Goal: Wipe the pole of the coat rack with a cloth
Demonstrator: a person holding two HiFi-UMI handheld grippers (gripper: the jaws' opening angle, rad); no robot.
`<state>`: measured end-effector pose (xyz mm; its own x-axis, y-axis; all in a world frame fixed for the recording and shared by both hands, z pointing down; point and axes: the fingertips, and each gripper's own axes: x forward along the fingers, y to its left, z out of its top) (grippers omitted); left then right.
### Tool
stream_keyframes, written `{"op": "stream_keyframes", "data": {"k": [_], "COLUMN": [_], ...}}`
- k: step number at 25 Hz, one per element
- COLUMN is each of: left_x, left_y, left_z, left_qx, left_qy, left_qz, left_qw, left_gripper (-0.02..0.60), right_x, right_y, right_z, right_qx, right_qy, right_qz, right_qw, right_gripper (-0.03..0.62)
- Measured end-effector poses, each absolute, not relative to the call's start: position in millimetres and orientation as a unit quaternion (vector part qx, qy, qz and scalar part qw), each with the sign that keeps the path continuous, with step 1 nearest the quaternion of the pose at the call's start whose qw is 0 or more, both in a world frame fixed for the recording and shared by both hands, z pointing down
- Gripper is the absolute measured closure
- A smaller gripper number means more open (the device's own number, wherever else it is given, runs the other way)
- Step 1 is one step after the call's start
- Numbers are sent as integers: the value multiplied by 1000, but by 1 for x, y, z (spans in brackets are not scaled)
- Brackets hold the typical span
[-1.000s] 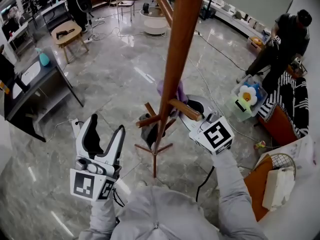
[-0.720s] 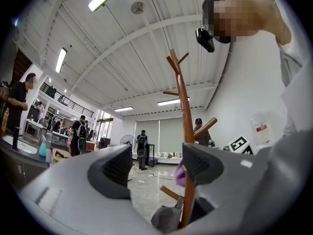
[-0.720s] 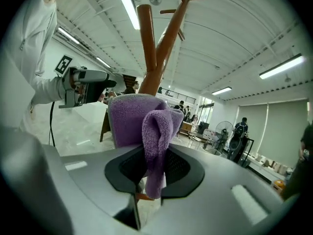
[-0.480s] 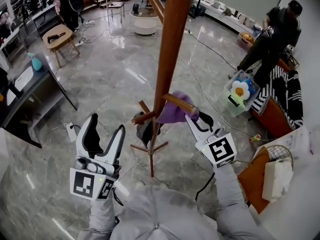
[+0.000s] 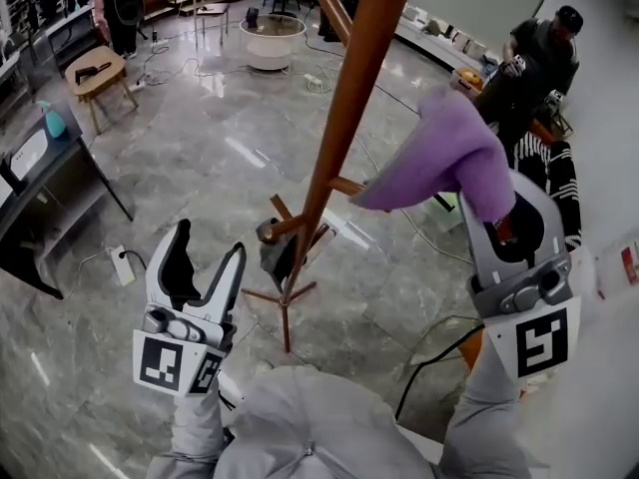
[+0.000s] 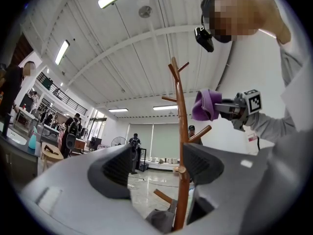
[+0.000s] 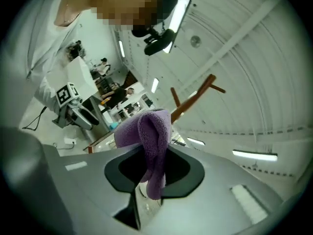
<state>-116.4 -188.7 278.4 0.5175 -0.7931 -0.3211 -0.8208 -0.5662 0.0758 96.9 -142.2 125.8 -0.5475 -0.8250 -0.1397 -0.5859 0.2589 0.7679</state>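
Observation:
The brown wooden coat rack pole [image 5: 339,128] rises from its feet on the floor straight toward the head camera, with pegs low and high. My right gripper [image 5: 499,196] is shut on a purple cloth [image 5: 449,153], raised to the right of the pole; the cloth's edge reaches toward a lower peg [image 5: 344,186]. In the right gripper view the cloth [image 7: 149,136] hangs pinched between the jaws of the right gripper [image 7: 154,166], the rack's top [image 7: 195,99] beyond. My left gripper [image 5: 205,267] stands open low and left of the pole. The left gripper view shows the pole [image 6: 182,131] ahead.
A grey item [image 5: 275,252] hangs on a low peg near the rack's feet. Cables and a power strip [image 5: 122,264] lie on the marble floor. A dark desk [image 5: 50,168] stands at left, a stool [image 5: 95,68] and round table [image 5: 272,40] farther back. A person [image 5: 534,63] crouches at right.
My right gripper has risen with the purple cloth from the low pegs to well above them, right of the pole. The left gripper has stayed open in place.

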Motion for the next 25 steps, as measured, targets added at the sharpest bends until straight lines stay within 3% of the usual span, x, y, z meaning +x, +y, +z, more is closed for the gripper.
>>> {"op": "stream_keyframes", "data": {"k": [7, 12, 18, 25], "left_x": [-134, -143, -149, -149], "left_y": [-185, -185, -186, -189], "left_z": [283, 293, 295, 299], "left_qx": [-867, -865, -865, -868], "left_qy": [468, 474, 472, 463], "left_qz": [167, 160, 166, 178], "left_qw": [38, 32, 23, 18], "left_gripper": [235, 235, 235, 235], "right_x": [24, 14, 24, 35], "right_y": [-153, -175, -194, -199], "right_z": [186, 216, 229, 228], "right_qx": [279, 170, 120, 108], "right_qy": [-698, -698, -678, -691], "right_qz": [-513, -446, -358, -286], "right_qw": [413, 534, 630, 655], "right_gripper": [528, 528, 528, 528]}}
